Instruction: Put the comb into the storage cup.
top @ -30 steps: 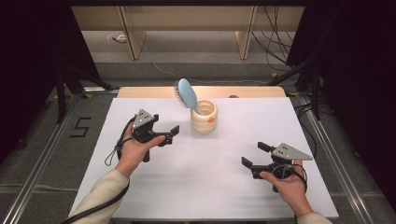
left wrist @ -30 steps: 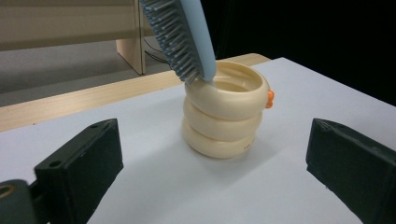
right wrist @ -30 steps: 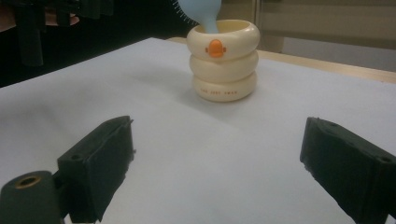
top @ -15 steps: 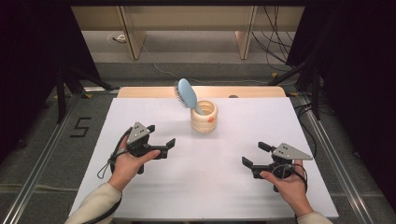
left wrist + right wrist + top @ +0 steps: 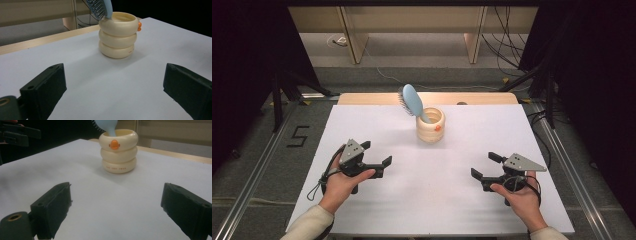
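A cream ribbed cup with a small orange mark stands upright near the table's far middle. A light blue hairbrush stands in it, handle down, head leaning left. My left gripper rests low at the near left, open, nothing between its jaws. At the near right my right gripper is open and holds nothing. Both point toward the cup from a distance.
The white table top has a wooden strip along its far edge. Metal rails run along both sides. Cables lie on the floor beyond, and wooden legs stand behind.
My left gripper has drawn back toward the near left, away from the cup. The right gripper, cup and hairbrush have stayed put.
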Motion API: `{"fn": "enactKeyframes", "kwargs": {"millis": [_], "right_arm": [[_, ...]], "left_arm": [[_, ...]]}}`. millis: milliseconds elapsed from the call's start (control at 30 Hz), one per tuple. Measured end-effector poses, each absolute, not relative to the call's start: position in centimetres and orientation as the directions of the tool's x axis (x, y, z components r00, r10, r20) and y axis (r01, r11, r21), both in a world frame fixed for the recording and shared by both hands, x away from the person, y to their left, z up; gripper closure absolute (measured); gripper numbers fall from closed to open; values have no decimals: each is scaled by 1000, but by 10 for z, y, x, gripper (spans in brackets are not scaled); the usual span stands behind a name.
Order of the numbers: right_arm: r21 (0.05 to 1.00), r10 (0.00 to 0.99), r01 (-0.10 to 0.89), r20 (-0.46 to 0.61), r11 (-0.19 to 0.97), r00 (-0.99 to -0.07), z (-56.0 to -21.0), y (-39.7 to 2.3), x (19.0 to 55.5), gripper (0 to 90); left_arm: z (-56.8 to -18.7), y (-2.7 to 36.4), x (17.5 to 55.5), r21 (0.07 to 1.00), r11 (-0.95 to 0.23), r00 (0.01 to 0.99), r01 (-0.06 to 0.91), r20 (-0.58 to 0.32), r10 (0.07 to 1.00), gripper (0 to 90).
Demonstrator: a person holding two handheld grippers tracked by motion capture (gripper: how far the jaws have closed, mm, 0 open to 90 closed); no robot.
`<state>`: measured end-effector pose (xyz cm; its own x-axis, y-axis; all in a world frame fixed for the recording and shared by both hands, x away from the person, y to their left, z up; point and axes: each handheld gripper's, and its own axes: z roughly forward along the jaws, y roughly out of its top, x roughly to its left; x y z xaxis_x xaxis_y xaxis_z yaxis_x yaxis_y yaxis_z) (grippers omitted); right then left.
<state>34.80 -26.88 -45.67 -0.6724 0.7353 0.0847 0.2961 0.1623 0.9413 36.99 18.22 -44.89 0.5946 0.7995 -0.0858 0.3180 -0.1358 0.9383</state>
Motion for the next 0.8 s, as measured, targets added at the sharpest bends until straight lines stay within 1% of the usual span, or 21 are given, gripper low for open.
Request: {"fn": "enactKeyframes", "kwargs": {"millis": [400,533,800], "right_arm": [[936,731,299,73,185,-679,-458,-267,348,103],[935,727,299,70,190,-683,-458,-266,348,103],[935,726,297,67,194,-685,-459,-265,348,103]], "left_arm": [[-458,189,358,931,-146,595,336,-90,799,44],[-463,186,357,921,-151,607,360,-108,787,81],[-463,186,358,921,-152,598,359,-101,795,72]]}}
